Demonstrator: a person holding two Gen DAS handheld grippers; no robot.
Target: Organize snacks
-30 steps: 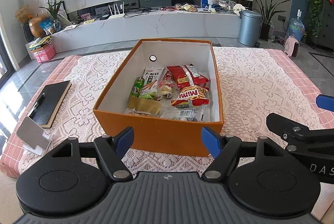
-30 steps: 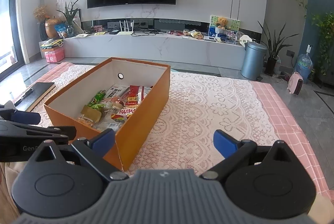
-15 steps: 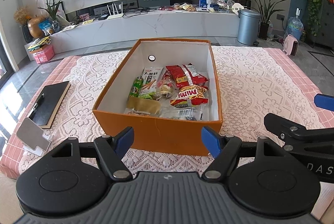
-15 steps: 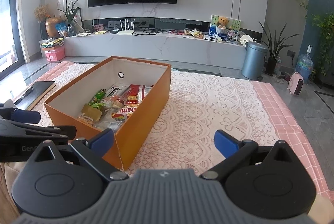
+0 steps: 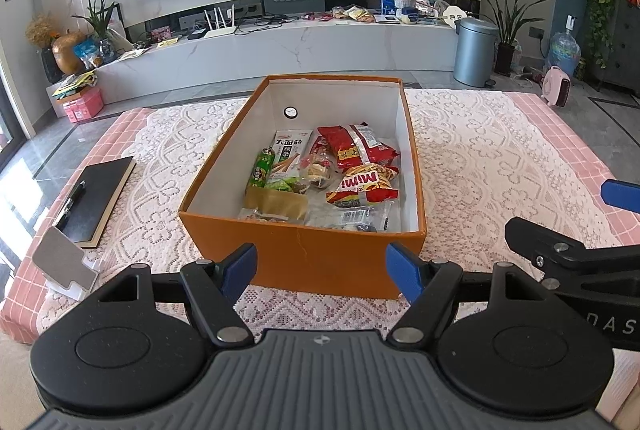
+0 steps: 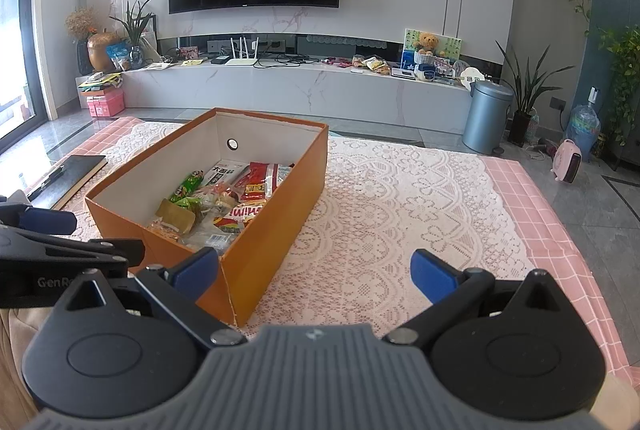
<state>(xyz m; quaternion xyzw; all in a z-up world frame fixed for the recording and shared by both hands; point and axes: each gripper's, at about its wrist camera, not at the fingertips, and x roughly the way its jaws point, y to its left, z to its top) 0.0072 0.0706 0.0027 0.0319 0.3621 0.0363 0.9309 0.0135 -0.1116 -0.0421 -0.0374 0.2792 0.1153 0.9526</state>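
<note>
The snack packets (image 5: pixel 328 173) lie piled in the near half of the open orange box (image 5: pixel 304 254), which stands on the lace-covered table (image 5: pixel 500 157). The left gripper (image 5: pixel 322 268) hovers just before the box's near wall, fingers spread and empty. The right gripper (image 6: pixel 314 268) sits beside the box's near right corner, fingers likewise spread, grasping nothing.

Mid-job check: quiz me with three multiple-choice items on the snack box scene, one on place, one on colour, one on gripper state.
1. Where are the snacks?
A. inside the orange box
B. scattered on the lace cloth
C. on the black notebook

2. What colour is the Mimi bag?
A. blue
B. red and yellow
C. purple

3. How is the left gripper?
A. shut on a packet
B. shut, empty
C. open, empty

Answers: 1 A, packets lie within the orange box walls. 2 B, red lettering on yellow and red wrapper. 3 C, its blue pads stand apart with nothing between; the right gripper likewise.
</note>
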